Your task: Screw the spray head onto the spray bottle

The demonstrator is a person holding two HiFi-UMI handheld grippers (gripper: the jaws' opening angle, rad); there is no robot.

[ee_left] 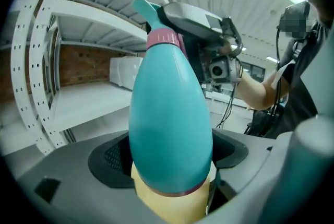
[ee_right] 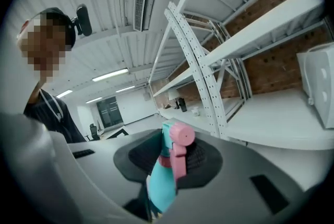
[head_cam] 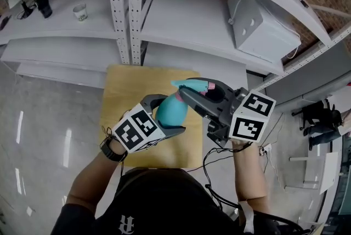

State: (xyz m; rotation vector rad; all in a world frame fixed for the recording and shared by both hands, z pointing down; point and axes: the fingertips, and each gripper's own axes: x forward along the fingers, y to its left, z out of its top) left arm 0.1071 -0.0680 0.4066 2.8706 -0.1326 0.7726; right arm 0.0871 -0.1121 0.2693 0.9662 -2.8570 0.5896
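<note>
The teal spray bottle is tilted above the small wooden table. My left gripper is shut on its lower body. In the left gripper view the bottle fills the gap between the jaws, with its yellow base at the bottom and a pink collar at its neck. The teal and pink spray head sits at the bottle's neck, and my right gripper is shut on it from the right. In the right gripper view the spray head stands between the dark pads, pink nozzle facing the camera. Whether the thread is engaged is hidden.
White metal shelving rises just behind the table. It carries a white box at the right and a cup at the far left. Cables hang beside the right forearm. Grey floor surrounds the table.
</note>
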